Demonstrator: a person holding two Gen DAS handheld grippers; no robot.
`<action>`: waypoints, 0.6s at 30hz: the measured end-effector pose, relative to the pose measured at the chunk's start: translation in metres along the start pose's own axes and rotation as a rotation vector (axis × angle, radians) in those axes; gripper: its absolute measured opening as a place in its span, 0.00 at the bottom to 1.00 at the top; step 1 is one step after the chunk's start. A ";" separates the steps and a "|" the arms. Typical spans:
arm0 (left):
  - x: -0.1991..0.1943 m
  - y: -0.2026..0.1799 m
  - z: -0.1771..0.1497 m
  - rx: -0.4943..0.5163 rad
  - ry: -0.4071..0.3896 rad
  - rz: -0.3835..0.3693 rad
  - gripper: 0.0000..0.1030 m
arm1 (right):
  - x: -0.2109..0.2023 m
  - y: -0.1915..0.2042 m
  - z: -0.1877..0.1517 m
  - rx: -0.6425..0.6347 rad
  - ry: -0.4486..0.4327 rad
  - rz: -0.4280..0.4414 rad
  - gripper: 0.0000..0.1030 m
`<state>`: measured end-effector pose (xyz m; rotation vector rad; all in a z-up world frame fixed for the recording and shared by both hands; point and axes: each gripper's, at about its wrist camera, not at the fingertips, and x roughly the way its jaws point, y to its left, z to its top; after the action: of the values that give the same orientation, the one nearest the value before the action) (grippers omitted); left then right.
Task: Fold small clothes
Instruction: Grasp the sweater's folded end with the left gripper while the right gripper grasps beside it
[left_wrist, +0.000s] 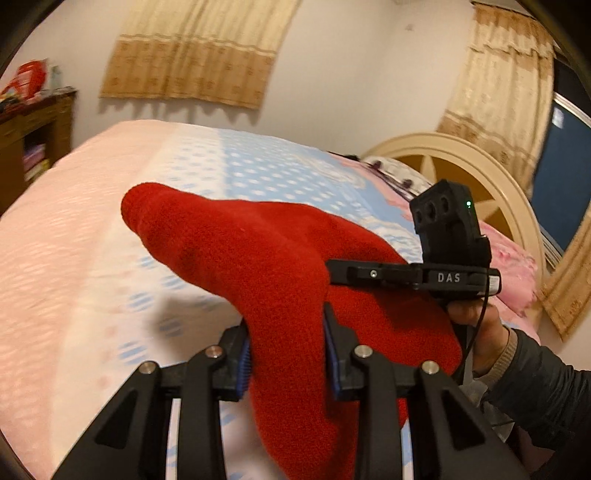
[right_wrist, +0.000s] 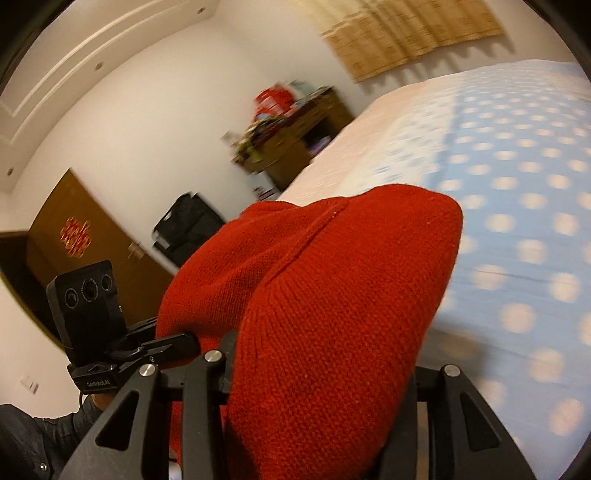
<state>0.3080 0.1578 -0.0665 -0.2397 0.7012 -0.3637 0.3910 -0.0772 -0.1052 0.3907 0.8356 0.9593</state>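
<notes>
- Red sock (left_wrist: 258, 266): knitted, thick; it is held in the air above the bed (left_wrist: 74, 258), touching the sheet nowhere that can be seen; one rounded end projects up and to the left in the left wrist view, the rest drapes down between the fingers; it is judged to be carried aloft so that it can be laid out flat or doubled over.
- Left gripper (left_wrist: 288, 354): its blue-padded fingers (left_wrist: 244, 363) are clamped on the sock at a narrow waist of the fabric; the grip sits mid-length, which is judged to leave both ends free to hang.
- Right gripper (right_wrist: 321, 365): it is buried in the sock's other part (right_wrist: 332, 295), where a seam line runs across the knit; the near finger presses against the cloth; the far finger is hidden, yet the fabric is bunched between the two, so it is read as clenched on the sock.
- Right gripper as seen from the left wrist (left_wrist: 332, 273): its tip enters the sock from the right; the pair is thus held close together, a spacing judged to suit a fold.
- Bed: pink and blue dotted sheet; the likely laying surface.
- Motion blur: present in both views; finer detail cannot be told.
</notes>
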 end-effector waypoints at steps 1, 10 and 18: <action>-0.007 0.009 -0.002 -0.012 -0.007 0.017 0.32 | 0.015 0.008 0.002 -0.009 0.014 0.016 0.42; -0.029 0.077 -0.032 -0.131 -0.024 0.102 0.32 | 0.118 0.039 0.004 -0.030 0.128 0.093 0.42; -0.017 0.132 -0.090 -0.277 0.042 0.134 0.35 | 0.190 0.026 -0.017 0.000 0.293 0.071 0.43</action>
<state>0.2688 0.2764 -0.1674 -0.4458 0.8040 -0.1434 0.4207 0.0953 -0.1845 0.2839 1.0929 1.0988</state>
